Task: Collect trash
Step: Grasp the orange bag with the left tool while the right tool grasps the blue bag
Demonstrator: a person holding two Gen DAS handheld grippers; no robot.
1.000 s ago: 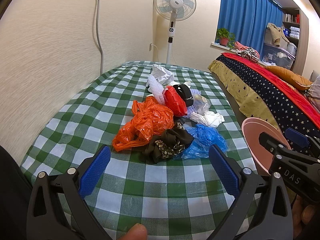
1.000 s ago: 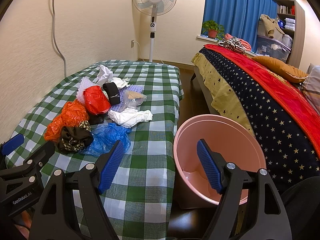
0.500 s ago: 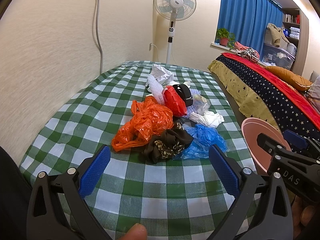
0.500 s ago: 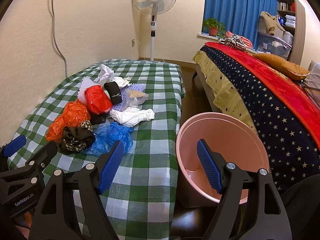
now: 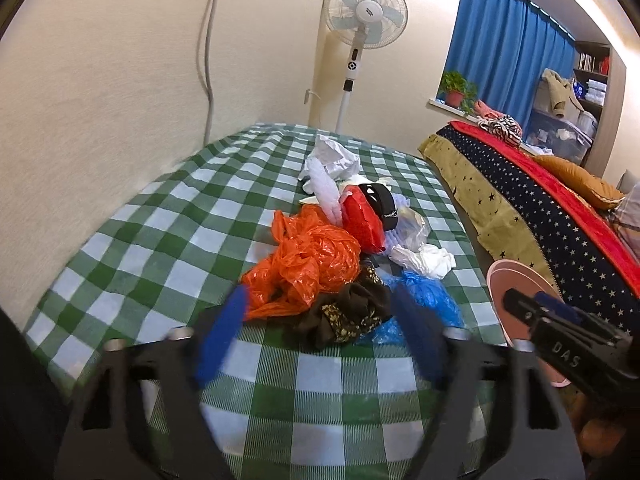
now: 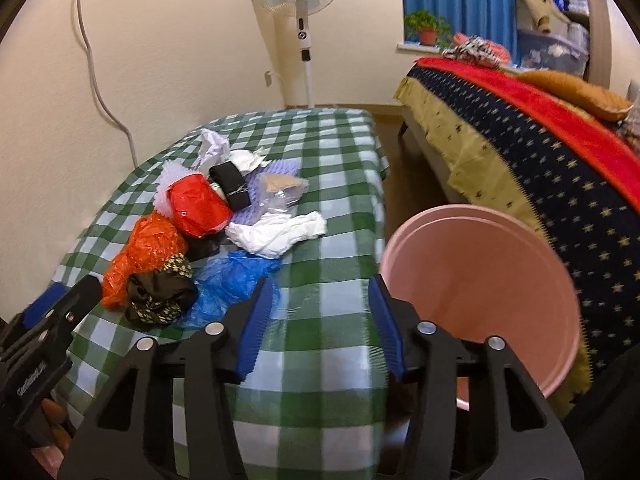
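Note:
A heap of trash lies on the green checked table (image 5: 168,232): an orange plastic bag (image 5: 308,264), a dark patterned cloth (image 5: 352,312), a blue plastic bag (image 5: 424,300), a red bag (image 5: 362,220), white crumpled paper (image 5: 424,258). My left gripper (image 5: 320,340) is open and empty, just short of the dark cloth. My right gripper (image 6: 320,332) is open and empty over the table's near right edge, beside the blue bag (image 6: 232,280). A pink bin (image 6: 480,292) stands right of the table, and its rim shows in the left wrist view (image 5: 516,270).
A bed with a starred cover (image 6: 540,152) runs along the right, with a narrow floor gap (image 6: 394,148) between it and the table. A standing fan (image 5: 362,32) is behind the table. A wall (image 5: 100,100) borders the table's left side.
Both grippers have moved forward toward the trash heap and their jaws have narrowed somewhat. The left gripper's fingers are motion-blurred now.

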